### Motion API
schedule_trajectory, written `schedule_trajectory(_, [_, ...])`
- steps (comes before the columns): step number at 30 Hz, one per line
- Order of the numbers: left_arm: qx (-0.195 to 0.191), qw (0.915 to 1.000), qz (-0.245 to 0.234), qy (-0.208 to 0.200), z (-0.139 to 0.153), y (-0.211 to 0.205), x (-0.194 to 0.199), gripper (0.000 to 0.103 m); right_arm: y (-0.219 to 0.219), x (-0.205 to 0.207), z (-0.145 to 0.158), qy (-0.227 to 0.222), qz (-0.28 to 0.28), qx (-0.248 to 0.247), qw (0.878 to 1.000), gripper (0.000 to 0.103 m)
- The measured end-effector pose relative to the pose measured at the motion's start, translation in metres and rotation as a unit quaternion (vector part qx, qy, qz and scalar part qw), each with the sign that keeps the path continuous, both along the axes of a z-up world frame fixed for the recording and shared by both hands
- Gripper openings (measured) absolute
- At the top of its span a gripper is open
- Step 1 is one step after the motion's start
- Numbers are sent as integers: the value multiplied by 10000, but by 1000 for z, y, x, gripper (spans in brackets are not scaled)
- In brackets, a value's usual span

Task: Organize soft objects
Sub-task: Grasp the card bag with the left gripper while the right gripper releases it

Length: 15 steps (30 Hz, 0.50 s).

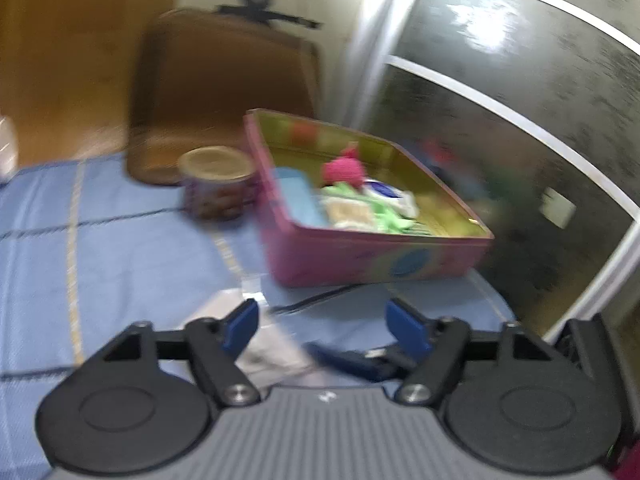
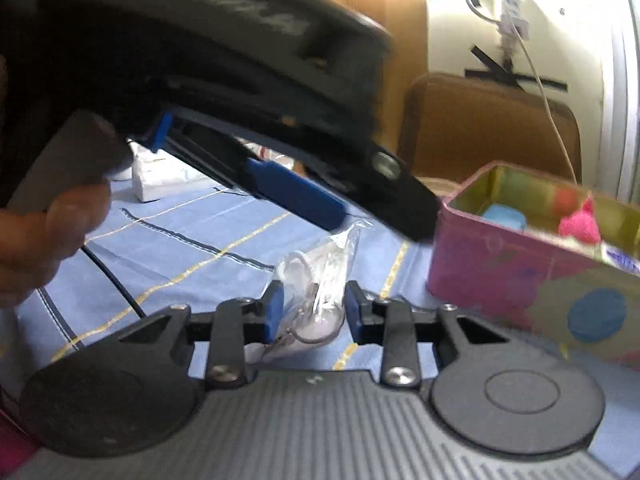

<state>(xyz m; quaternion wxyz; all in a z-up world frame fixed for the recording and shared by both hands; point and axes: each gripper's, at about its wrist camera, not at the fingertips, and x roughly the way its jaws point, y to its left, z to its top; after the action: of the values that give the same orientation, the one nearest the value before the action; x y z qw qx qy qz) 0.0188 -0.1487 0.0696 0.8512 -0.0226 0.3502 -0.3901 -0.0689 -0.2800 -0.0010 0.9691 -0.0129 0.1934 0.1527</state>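
A pink tin box [image 1: 376,256] with a gold inside stands on the blue cloth; it holds a pink knitted ball [image 1: 344,168], a blue pad, green and white soft packets. It also shows in the right wrist view [image 2: 500,272]. My left gripper [image 1: 320,322] is open and empty in front of the box. A clear plastic bag [image 2: 320,280] lies on the cloth between the jaws of my right gripper [image 2: 314,310], which stands partly open around it. The left gripper [image 2: 292,192] passes close above the bag in the right wrist view.
A round tin can [image 1: 218,184] stands left of the box. A brown chair [image 1: 224,92] is behind the table. A white packet [image 2: 160,176] lies at the far left. A black cable [image 2: 116,280] crosses the blue checked cloth [image 1: 120,248]. A dark glass door [image 1: 520,140] is to the right.
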Motion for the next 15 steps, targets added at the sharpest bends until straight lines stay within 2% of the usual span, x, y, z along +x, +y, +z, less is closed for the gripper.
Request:
schedule_trajectory(3, [36, 9985, 408, 377, -15, 17, 13, 93, -26, 3, -6, 215, -196, 528, 9982, 35])
schedule_trajectory(6, [-130, 9926, 544, 1078, -36, 31, 27, 94, -50, 4, -16, 422, -316, 1173, 9917, 35])
schedule_trajectory(8, [-306, 9873, 434, 1500, -49, 31, 34, 93, -50, -2, -20, 377, -379, 1340, 9895, 35])
schedule_trajectory(10, [-389, 9888, 319, 1404, -52, 24, 32, 92, -44, -9, -21, 119, -388, 1104, 9931, 35])
schedule_trajectory(11, [-401, 9899, 235, 1343, -52, 20, 31, 88, -35, -20, -19, -84, -371, 867, 9955, 35])
schedule_trajectory(12, [-458, 9894, 111, 1375, -53, 16, 33, 80, -26, -25, -20, -332, -344, 565, 9973, 35])
schedule_trajectory(15, [-640, 9874, 108, 1443, -55, 14, 34, 80, 4, -45, -22, -1092, -266, -494, 9924, 34])
